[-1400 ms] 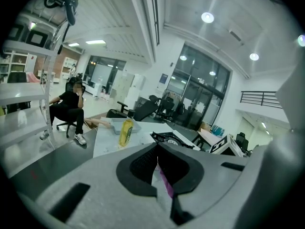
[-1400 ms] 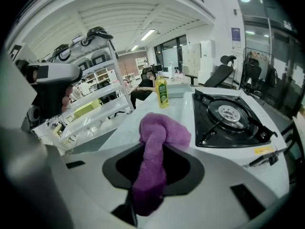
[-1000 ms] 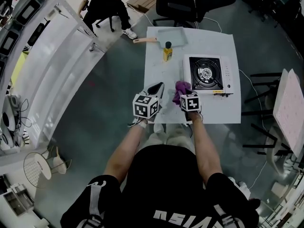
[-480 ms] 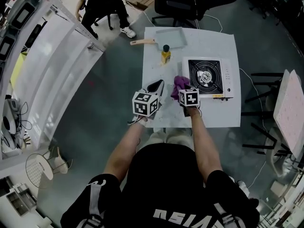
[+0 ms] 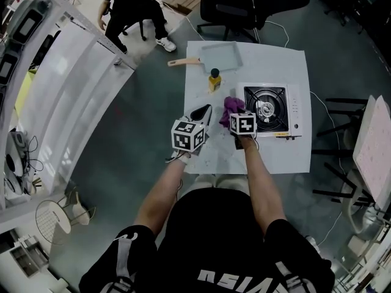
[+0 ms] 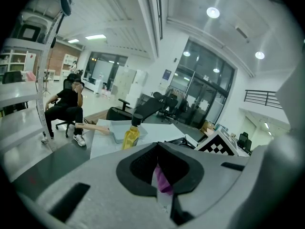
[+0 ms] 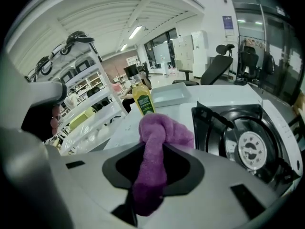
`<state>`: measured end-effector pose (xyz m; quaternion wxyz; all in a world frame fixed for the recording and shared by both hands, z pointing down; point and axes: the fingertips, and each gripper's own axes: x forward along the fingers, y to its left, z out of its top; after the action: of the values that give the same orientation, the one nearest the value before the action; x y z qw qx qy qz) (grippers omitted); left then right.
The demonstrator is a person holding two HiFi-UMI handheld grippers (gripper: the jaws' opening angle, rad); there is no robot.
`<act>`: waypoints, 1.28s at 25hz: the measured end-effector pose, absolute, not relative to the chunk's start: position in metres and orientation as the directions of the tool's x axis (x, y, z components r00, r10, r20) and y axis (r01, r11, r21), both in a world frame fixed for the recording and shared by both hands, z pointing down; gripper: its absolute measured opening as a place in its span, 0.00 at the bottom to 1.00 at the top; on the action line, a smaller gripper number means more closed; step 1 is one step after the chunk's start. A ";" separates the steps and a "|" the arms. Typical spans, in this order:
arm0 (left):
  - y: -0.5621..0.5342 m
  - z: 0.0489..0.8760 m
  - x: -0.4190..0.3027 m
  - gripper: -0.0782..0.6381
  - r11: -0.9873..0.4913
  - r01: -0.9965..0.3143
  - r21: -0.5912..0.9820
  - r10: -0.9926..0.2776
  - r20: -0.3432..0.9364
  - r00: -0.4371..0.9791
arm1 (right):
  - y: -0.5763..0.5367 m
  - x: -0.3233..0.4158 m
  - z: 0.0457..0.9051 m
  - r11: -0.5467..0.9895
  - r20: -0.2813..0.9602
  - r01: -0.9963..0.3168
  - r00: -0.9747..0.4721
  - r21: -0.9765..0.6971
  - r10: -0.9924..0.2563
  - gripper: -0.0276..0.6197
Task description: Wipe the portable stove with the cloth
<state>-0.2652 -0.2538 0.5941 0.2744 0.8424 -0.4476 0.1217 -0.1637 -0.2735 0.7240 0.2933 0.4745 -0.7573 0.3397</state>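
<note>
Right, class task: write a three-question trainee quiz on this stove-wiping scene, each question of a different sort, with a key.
1. True or false: the right gripper is shut on the purple cloth.
2. Relative to the grey tray, the yellow bottle stands: A) inside it; B) beside it, on the table; C) under it.
3. In the head view, which thing sits at the table's right side?
Key: 1 true; 2 B; 3 the portable stove.
</note>
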 end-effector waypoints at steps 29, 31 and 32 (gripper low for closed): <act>-0.309 0.598 -0.269 0.12 -0.445 -0.816 0.368 -0.680 0.454 0.576 | -0.342 -0.163 0.720 0.311 0.757 -0.919 -0.379 -0.242 -0.533 0.21; -0.307 0.595 -0.269 0.12 -0.451 -0.814 0.367 -0.681 0.448 0.579 | -0.340 -0.162 0.715 0.308 0.746 -0.919 -0.382 -0.246 -0.545 0.21; -0.305 0.593 -0.268 0.12 -0.454 -0.812 0.366 -0.681 0.445 0.581 | -0.339 -0.160 0.710 0.306 0.742 -0.921 -0.378 -0.241 -0.553 0.21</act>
<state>-0.2680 -0.3053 0.5927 0.2782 0.8446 -0.4421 0.1178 -0.1601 -0.3394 0.7099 0.2751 0.4851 -0.7599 0.3341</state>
